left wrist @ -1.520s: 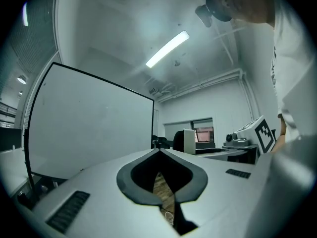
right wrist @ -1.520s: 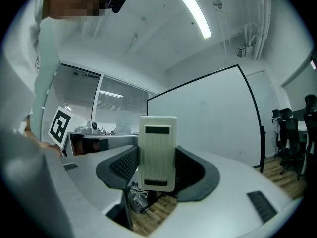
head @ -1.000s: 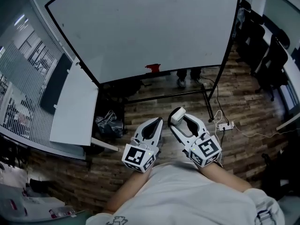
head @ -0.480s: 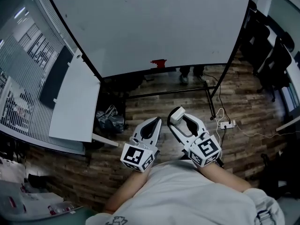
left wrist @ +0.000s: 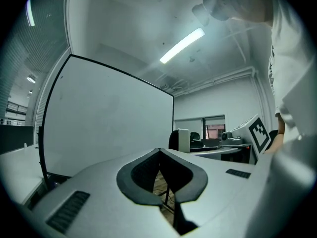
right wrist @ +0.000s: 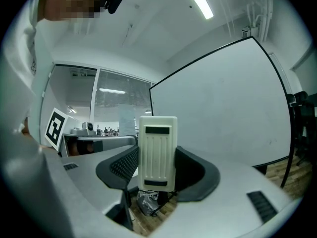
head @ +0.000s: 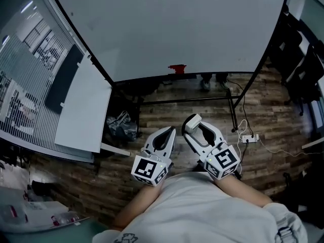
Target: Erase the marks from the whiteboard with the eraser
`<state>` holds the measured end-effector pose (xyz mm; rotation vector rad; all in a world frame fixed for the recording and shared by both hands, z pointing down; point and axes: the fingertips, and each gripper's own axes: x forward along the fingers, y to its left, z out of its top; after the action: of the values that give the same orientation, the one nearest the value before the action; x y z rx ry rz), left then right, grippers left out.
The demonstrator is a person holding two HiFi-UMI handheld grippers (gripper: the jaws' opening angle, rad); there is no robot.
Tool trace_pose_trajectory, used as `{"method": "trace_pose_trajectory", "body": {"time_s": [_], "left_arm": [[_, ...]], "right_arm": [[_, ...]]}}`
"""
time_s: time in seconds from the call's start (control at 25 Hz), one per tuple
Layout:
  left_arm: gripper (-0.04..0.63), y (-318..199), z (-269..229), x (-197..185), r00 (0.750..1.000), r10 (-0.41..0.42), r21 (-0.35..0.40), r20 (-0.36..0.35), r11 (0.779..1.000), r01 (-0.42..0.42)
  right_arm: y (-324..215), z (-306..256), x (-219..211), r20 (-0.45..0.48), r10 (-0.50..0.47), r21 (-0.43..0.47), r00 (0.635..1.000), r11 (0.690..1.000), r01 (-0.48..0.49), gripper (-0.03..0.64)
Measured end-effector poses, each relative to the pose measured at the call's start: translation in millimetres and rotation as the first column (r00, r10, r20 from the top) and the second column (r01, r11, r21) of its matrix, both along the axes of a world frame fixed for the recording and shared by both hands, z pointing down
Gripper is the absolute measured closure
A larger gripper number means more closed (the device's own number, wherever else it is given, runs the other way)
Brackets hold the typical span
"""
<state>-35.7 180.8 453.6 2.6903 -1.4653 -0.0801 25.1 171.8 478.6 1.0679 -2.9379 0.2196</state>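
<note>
At the left edge of the head view, a white counter [head: 83, 110] stands beside a glass wall with blinds. Just right of the counter's lower corner, a black bag [head: 121, 126] lies on the wooden floor [head: 167, 116].

The whiteboard [head: 167, 29] fills the upper middle of the frame. It has a black frame and stands on a dark stand. A small red item [head: 176, 69] sits on its bottom edge.

Low in the centre, the left claw [head: 169, 133] points up the frame toward the board. In the left gripper view its jaws are pressed together at the tips with nothing between them [left wrist: 159, 152], and the board [left wrist: 109, 118] stands ahead on the left.

Just to its right, the right claw [head: 195, 129] is clamped on the eraser [head: 191, 123], a white block held at the jaw tips below the board and well apart from it. In the right gripper view the eraser [right wrist: 157, 151] stands upright between the jaws [right wrist: 158, 168]. Its long axis runs up and down the frame, and its ribbed back faces the camera. The board [right wrist: 223, 113] is behind it on the right.

Further right, a white power strip [head: 250, 137] lies on the floor, and dark chairs [head: 304, 70] line the right edge.
</note>
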Motion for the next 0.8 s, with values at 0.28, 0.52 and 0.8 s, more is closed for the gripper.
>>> {"method": "trace_pose_trajectory", "body": {"time_s": [0.28, 0.52, 0.8], "left_arm": [[0.588, -52.4, 5.1, 17.4, 1.000, -0.003, -0.032, -0.005, 0.999, 0.003], [0.588, -103.5, 15.7, 46.8, 1.000, 0.013, -0.063, -0.014, 0.998, -0.013], [0.588, -162.3, 17.3, 96.6, 0.999, 0.028, -0.081, -0.020, 0.996, -0.029]], "right_arm": [[-50.3, 3.8, 15.8, 0.006, -0.002, -0.019, 1.000, 1.000, 0.002, 0.376], [-98.8, 10.5, 46.0, 0.006, 0.014, -0.044, 1.000, 0.999, -0.014, 0.376], [-153.1, 12.1, 97.8, 0.009, 0.034, -0.066, 0.999, 0.997, -0.034, 0.376]]}}
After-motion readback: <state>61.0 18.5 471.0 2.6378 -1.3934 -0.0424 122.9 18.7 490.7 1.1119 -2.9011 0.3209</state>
